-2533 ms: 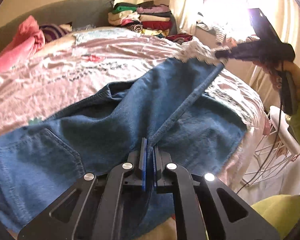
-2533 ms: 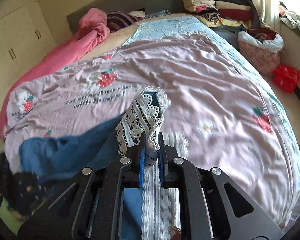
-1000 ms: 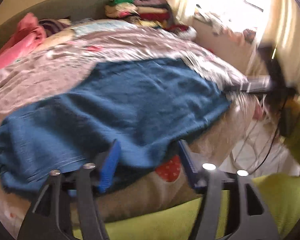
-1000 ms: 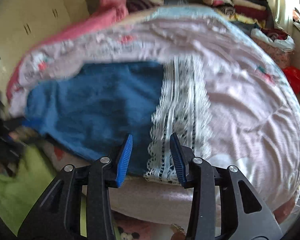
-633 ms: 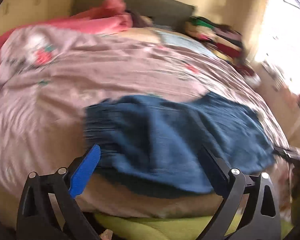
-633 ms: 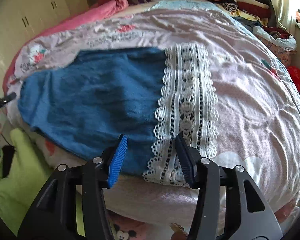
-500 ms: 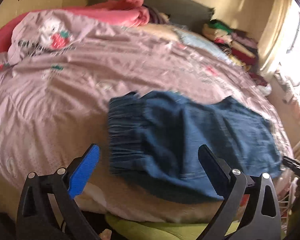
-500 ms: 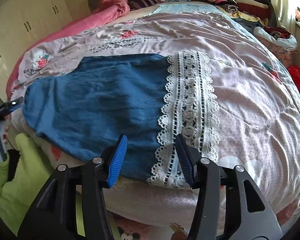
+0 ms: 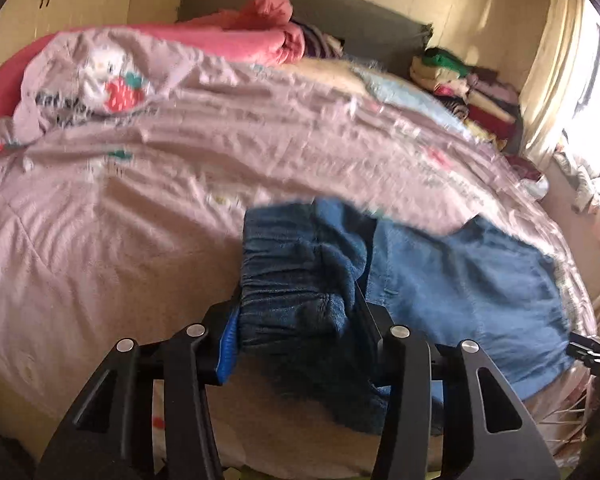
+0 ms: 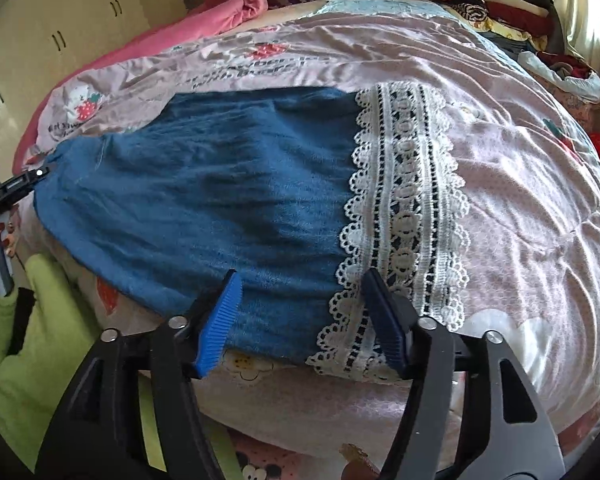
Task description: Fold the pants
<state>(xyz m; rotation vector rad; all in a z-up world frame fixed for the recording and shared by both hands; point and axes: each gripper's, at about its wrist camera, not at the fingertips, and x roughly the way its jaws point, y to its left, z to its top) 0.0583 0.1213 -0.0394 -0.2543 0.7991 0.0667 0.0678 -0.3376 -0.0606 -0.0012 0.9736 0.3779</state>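
The left gripper (image 9: 296,320), jaws just closing, grasps the pants' (image 9: 452,276) waistband (image 9: 292,280); the right gripper (image 10: 300,312), jaws just opening, holds nothing above the lace hem (image 10: 404,200).

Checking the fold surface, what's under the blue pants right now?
The blue pants lie on the pink bedspread, which shows all around them. Anything between the denim and the bedspread is covered.

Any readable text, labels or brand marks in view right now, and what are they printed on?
Dark lettering beside the strawberry print on the pink bedspread, two spots: it looks like "...berries" and "with Bears", but it is too blurred to be sure.
Same lettering in the left wrist view: smeared, unreadable.
Blue pants: no label or brand visible.
Nothing else carries text.
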